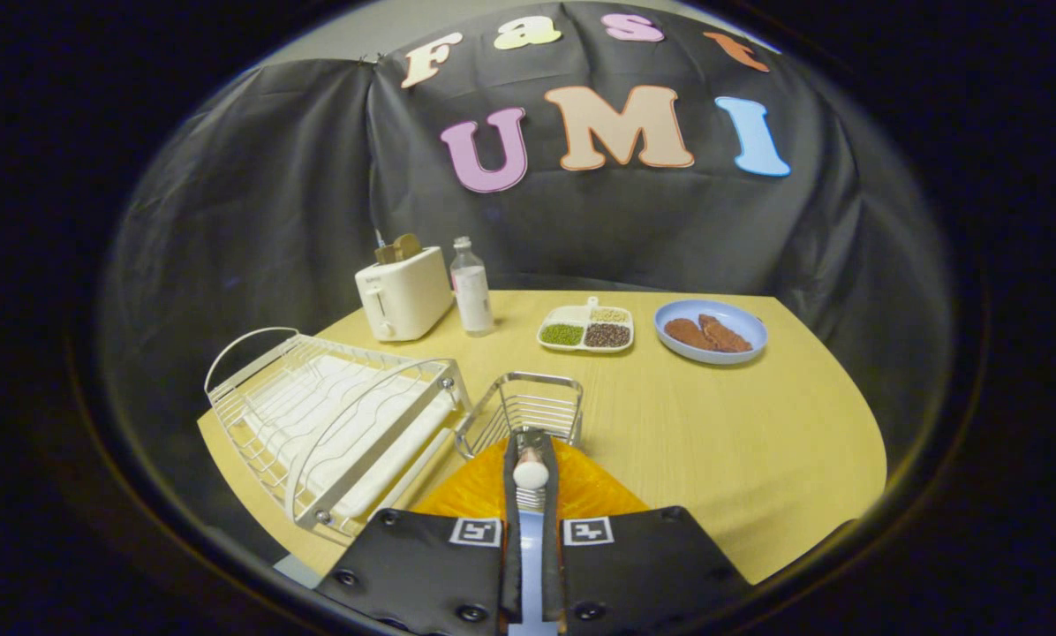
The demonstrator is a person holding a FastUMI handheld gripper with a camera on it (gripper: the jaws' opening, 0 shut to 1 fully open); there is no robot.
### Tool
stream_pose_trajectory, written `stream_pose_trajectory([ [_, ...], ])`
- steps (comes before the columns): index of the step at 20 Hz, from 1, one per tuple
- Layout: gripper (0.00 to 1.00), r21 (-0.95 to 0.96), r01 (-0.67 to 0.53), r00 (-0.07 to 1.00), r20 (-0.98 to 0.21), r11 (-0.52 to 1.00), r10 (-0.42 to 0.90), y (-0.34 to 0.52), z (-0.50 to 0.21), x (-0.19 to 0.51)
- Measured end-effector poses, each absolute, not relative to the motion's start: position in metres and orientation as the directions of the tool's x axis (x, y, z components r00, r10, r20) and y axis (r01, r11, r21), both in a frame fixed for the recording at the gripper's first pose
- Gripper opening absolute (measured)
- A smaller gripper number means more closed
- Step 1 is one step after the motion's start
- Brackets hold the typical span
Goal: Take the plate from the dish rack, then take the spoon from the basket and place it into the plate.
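Observation:
My gripper (531, 442) is shut on the spoon (531, 474). The spoon's pale rounded end shows between the two fingers, and a light blue strip runs back between them. Right under the fingers an orange plate (479, 490) lies flat on the wooden table, partly hidden by the gripper body. Just beyond the fingertips stands the small wire basket (528, 397), with nothing visible in it. To the left of the basket is the white wire dish rack (334, 415), which holds only its white drain tray.
At the back of the table (713, 424) stand a cream toaster (404, 293) and a small bottle (472, 287). Beside them are a divided tray of beans (586, 329) and a blue plate with brown food (710, 331). Bare tabletop lies to the right of the gripper.

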State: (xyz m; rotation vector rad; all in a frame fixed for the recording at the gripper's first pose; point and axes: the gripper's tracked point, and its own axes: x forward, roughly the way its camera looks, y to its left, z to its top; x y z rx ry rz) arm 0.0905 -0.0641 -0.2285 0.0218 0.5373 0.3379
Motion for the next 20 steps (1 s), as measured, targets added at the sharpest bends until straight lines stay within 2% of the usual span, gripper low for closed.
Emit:
stream_pose_trajectory([
  [4,0.11,0.037,-0.325,0.814,-0.497,0.945,0.300,-0.064,-0.214,0.090],
  [20,0.11,0.021,-0.200,0.888,-0.418,0.979,0.191,-0.080,-0.133,0.033],
])
